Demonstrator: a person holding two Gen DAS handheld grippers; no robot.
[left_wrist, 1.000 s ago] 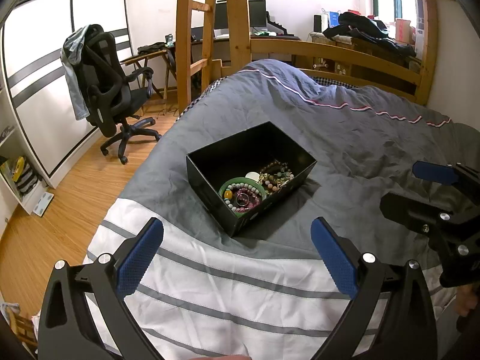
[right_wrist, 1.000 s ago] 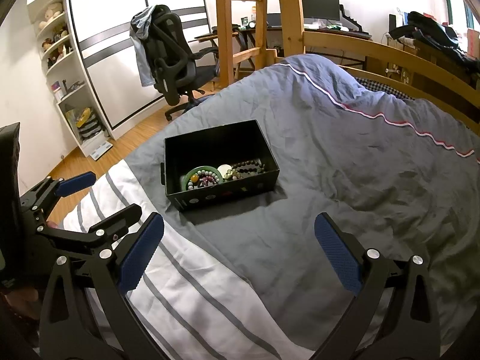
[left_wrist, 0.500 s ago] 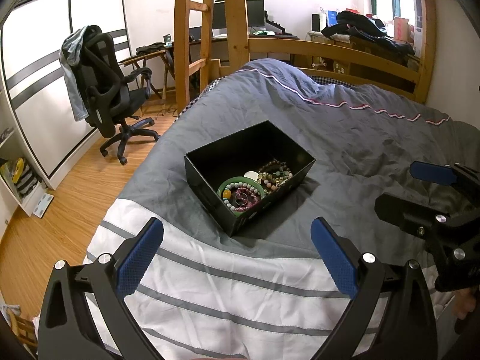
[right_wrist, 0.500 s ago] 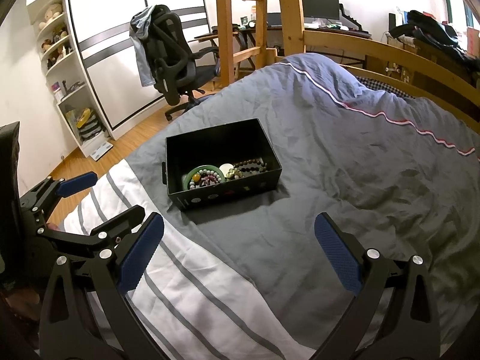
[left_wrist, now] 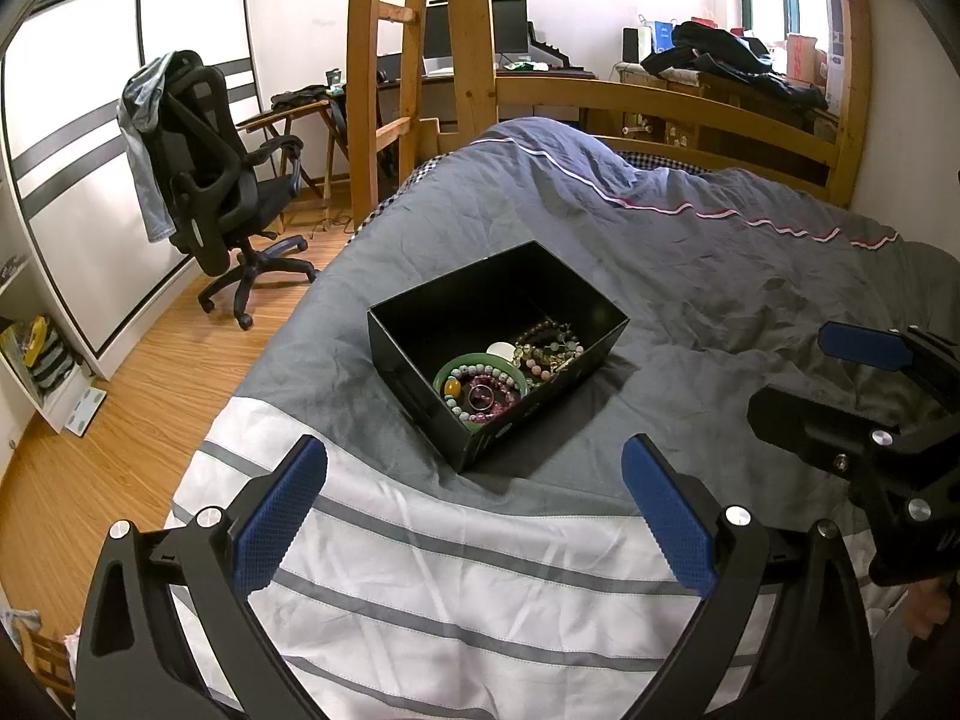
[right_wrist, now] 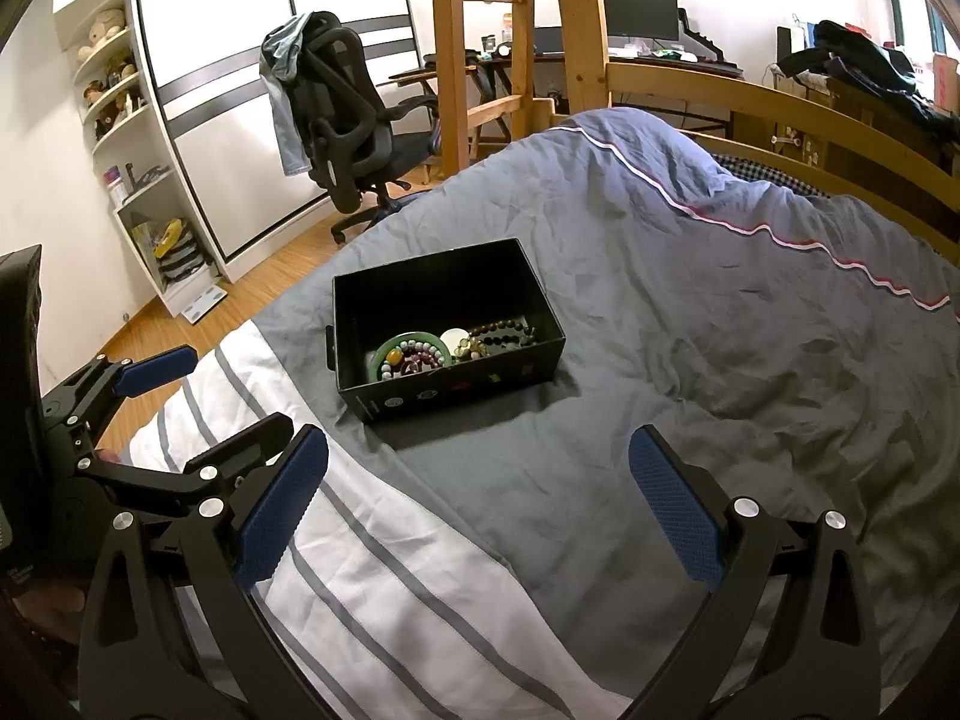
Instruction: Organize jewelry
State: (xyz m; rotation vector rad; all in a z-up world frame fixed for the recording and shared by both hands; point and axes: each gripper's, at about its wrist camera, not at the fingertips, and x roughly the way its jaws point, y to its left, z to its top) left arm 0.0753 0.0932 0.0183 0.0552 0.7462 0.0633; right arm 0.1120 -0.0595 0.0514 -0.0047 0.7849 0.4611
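Note:
An open black box (left_wrist: 420, 354) sits on the grey duvet (left_wrist: 690, 252) in the middle of both views (right_wrist: 444, 387). Inside it lie a green bangle (left_wrist: 447, 367), beaded bracelets (left_wrist: 549, 339) and a white round piece (right_wrist: 454, 338), bunched at the near end. My left gripper (left_wrist: 474, 507) is open and empty, held above the white striped sheet short of the box. My right gripper (right_wrist: 477, 507) is open and empty, also short of the box. Each gripper shows at the edge of the other's view.
A white sheet with grey stripes (left_wrist: 456, 588) covers the near bed end. A black office chair (left_wrist: 204, 180) stands on the wooden floor at left. A wooden ladder (left_wrist: 414, 60) and bed rail (left_wrist: 690, 108) stand behind. White shelves (right_wrist: 126, 168) line the left wall.
Both views have drifted very slightly; the box sits marginally lower and nearer. Both grippers stay open and empty.

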